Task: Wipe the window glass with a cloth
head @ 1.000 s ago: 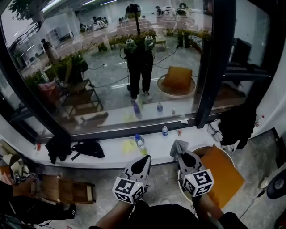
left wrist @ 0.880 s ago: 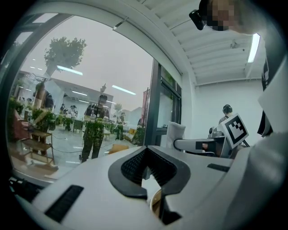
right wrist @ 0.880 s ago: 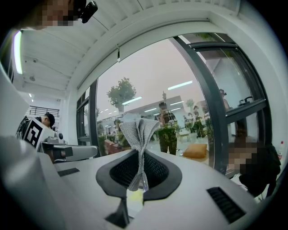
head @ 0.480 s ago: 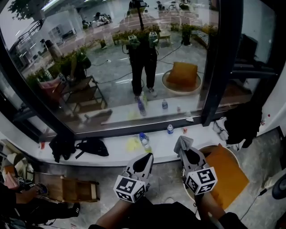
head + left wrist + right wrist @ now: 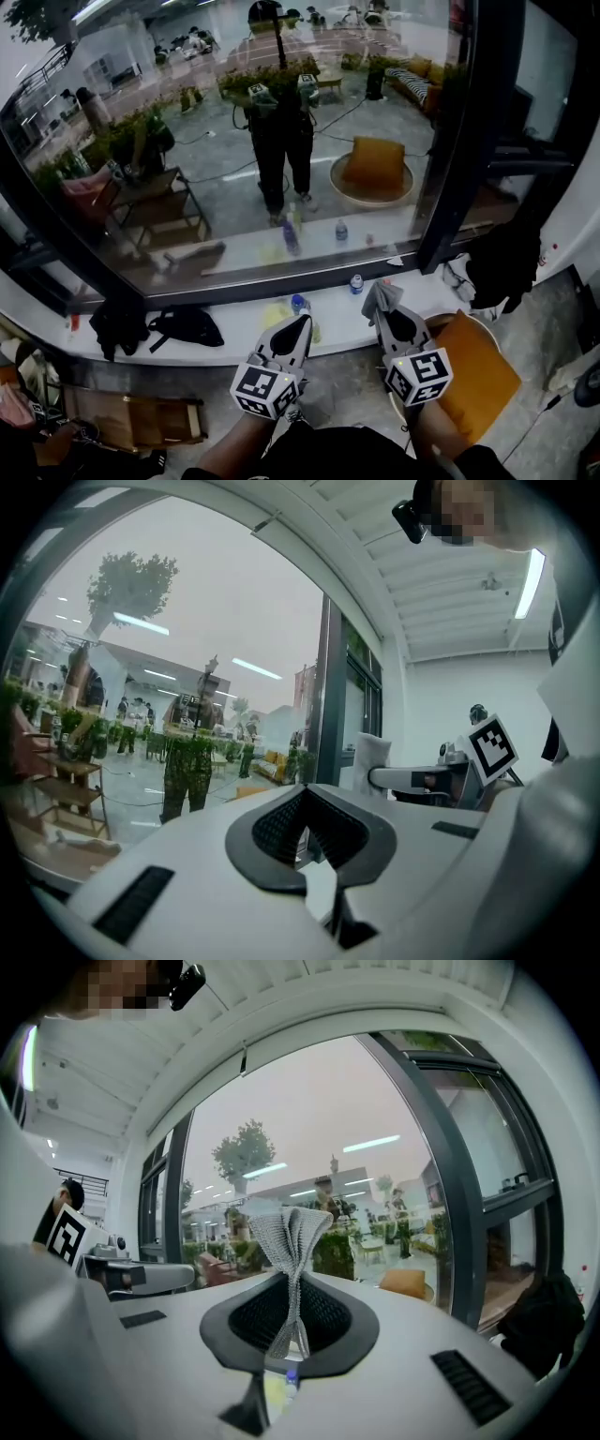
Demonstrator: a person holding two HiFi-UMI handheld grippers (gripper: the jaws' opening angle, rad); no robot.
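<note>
A large window pane (image 5: 234, 141) in a dark frame fills the upper head view and mirrors the person and both grippers. My right gripper (image 5: 382, 307) is shut on a grey knitted cloth (image 5: 378, 298), whose bunched top sticks up above the jaws; the cloth (image 5: 284, 1241) shows upright in the right gripper view against the glass (image 5: 309, 1176). My left gripper (image 5: 296, 330) is shut with nothing in it, held level beside the right one. Both point at the lower part of the pane, short of it. In the left gripper view the glass (image 5: 169, 686) lies ahead and the right gripper (image 5: 375, 761) with the cloth stands at the right.
A white sill (image 5: 234, 323) runs under the window with a plastic bottle (image 5: 299, 304), a small bottle (image 5: 356, 283), a yellow rag (image 5: 275, 315) and dark bags (image 5: 183, 323). A dark mullion (image 5: 459, 150) stands right. An orange cushion (image 5: 478, 370) and a wooden stool (image 5: 131, 422) sit on the floor.
Both grippers have edged forward and up toward the window, and the head view has shifted a little. The cloth stays held in the right gripper.
</note>
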